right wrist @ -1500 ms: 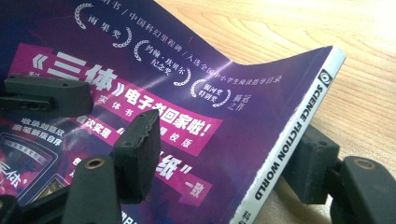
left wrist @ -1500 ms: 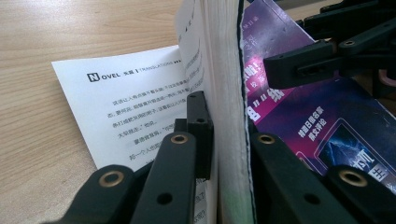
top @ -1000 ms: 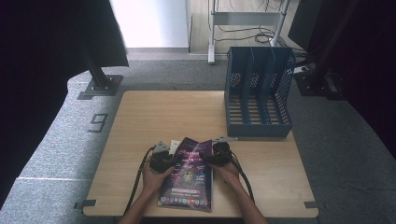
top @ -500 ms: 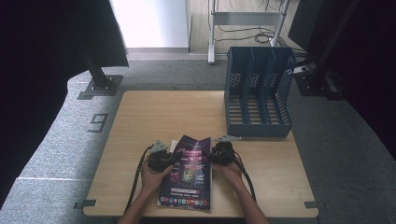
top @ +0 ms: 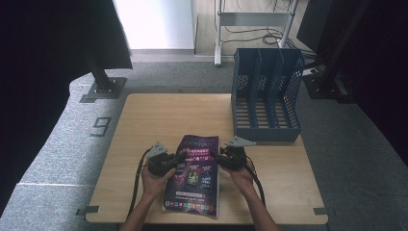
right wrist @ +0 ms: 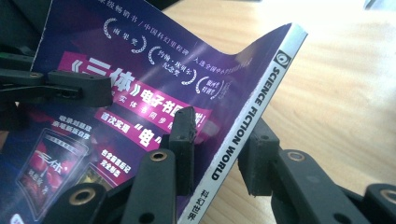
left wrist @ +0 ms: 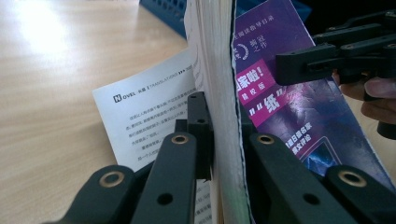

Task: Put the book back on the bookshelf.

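Magazine (top: 195, 175) edges clamped; table (top: 159, 120) open.

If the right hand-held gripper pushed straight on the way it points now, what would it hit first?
Probably the left hand-held gripper. The right hand-held gripper points across the purple magazine it is closing on, and the left one faces it from the other edge, though depth is hard to judge.

The magazine (top: 195, 173) has a purple cover with magenta bands, white lettering, a white spine printed in black and cream page edges, the file rack (top: 266, 96) is blue with slotted, perforated walls, the desk (top: 163, 120) is pale wood grain, and both grippers' jaws are black.
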The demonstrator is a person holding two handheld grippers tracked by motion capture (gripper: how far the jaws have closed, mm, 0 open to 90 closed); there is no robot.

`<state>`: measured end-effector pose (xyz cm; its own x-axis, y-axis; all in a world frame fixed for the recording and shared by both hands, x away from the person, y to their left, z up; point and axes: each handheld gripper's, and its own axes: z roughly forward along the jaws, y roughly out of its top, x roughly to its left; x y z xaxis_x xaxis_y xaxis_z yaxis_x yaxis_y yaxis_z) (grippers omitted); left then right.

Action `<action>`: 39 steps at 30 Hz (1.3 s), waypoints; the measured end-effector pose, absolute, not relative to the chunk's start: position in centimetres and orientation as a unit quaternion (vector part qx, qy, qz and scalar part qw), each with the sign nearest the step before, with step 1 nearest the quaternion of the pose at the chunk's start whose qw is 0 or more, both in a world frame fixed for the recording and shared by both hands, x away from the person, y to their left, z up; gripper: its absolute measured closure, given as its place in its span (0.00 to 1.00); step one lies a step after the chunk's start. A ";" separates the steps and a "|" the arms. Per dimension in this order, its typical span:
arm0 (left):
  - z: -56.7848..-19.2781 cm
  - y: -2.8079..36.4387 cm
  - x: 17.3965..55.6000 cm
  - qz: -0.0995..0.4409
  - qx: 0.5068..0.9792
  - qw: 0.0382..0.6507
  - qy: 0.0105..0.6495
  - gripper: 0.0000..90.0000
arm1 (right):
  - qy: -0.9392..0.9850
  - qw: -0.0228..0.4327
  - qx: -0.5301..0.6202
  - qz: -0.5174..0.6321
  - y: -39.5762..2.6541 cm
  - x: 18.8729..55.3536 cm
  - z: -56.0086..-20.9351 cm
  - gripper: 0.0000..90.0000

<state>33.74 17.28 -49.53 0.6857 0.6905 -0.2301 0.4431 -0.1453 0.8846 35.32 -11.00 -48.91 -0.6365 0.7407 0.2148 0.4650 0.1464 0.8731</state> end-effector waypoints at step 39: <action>-46.5 16.4 33.8 0.129 0.748 0.554 0.343 0.95 | 0.702 0.177 0.376 0.578 -13.0 33.4 -45.9 0.82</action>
<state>33.77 16.39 -46.48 0.7320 0.6550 -0.1877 0.3700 -0.1508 0.9167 33.41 -13.00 -45.87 -0.6545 0.7330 0.1850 0.3227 0.0496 0.9452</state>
